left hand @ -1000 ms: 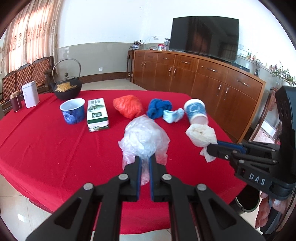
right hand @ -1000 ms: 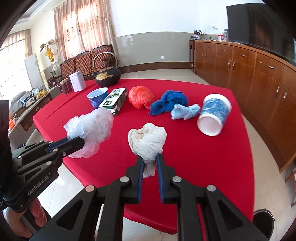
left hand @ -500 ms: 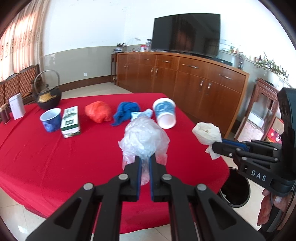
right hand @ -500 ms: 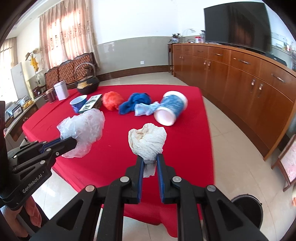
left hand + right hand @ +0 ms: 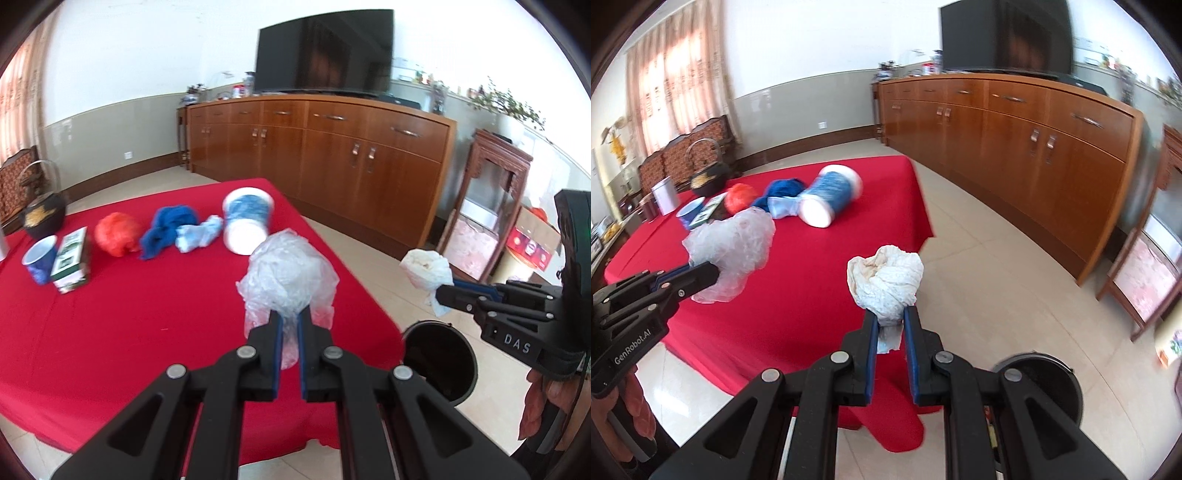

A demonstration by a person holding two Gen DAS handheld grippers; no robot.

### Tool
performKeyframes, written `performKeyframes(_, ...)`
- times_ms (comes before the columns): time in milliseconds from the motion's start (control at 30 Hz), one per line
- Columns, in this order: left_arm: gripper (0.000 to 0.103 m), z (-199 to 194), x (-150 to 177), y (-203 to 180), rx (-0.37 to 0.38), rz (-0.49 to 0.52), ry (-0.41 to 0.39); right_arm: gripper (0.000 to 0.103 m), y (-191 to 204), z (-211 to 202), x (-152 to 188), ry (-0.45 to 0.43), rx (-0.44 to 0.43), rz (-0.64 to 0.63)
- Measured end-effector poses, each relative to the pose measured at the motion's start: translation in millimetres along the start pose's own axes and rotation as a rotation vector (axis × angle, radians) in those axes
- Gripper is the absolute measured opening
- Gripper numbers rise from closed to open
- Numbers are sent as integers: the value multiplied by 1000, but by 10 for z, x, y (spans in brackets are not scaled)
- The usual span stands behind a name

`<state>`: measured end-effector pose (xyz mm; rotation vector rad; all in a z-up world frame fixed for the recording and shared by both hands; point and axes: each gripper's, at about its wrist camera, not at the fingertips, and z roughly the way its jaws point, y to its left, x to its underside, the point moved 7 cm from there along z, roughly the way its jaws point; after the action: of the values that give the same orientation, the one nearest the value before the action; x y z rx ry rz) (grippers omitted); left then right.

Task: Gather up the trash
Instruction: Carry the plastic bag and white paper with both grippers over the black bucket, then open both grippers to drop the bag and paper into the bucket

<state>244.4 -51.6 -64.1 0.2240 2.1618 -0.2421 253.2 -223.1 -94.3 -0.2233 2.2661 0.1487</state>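
red table (image 5: pixel 110 332) behind, left claw (image 5: pixel 289 319) clamping clear plastic bag (image 5: pixel 288 277), right claw (image 5: pixel 891 320) clamping crumpled tissue (image 5: pixel 886 280)

Bin (image 5: pixel 439 365) mouth half hidden behind left claw (image 5: pixel 290 325) linkage; interior too dark to read. Sideboard (image 5: pixel 1015 122) clutter blurred. Kettle (image 5: pixel 42 218) contents unresolvable.

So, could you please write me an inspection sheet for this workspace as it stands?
Surface: red tablecloth on the table.
Job's things: clear plastic bag and white crumpled paper, both held off the table; black bin on the floor by the table corner.
Clutter: orange bag, blue cloth, tipped blue-white cup, upright blue cup, green box, kettle.
Grippers: left tongs shut on bag; right tongs shut on paper.
Cables: nothing seen.
Surroundings: wooden sideboard, television.
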Motion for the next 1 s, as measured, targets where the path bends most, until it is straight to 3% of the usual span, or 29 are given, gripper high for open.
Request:
performKeyframes(600,8,463,79,-1282,188,152,67,15,-1436,-170,651,78,186,140)
performKeyframes(1000,8,1000,519,-2079,316,239,215,15,-2058,60,1259,205,224,189)
